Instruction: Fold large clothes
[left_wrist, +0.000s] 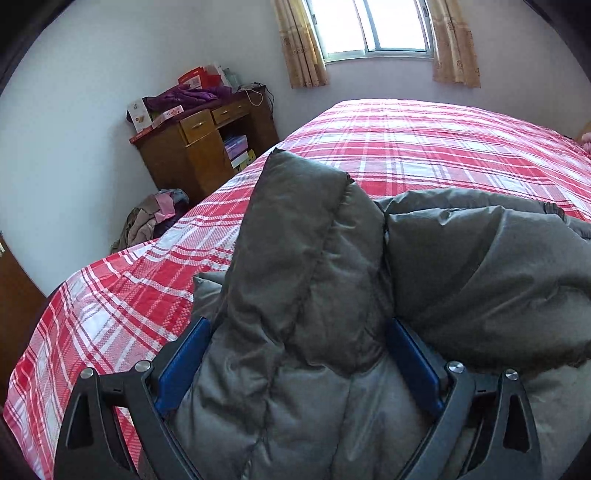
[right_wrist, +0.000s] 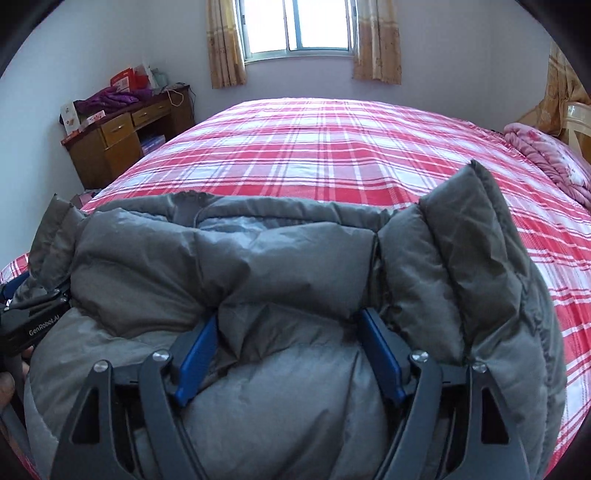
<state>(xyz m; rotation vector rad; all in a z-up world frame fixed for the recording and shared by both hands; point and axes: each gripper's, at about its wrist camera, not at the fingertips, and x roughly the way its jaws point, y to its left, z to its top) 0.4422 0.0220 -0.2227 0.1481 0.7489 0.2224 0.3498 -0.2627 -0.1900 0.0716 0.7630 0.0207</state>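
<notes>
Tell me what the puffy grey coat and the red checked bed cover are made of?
The grey coat looks like thin, slightly shiny nylon or polyester stuffed with padding: it bulges in stitched, crinkly sections. The bed cover looks like matte woven cotton, since the red and white checks show a fine weave. I can't be sure of either.

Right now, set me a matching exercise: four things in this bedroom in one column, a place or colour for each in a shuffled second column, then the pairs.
Things:
1. padded jacket
2. bedspread
3. wooden desk
4. curtains

Descriptions:
A. red and white plaid
B. either side of the window
C. grey, between both grippers' blue pads
D. against the left wall, cluttered on top

Pairs: 1-C, 2-A, 3-D, 4-B
</notes>
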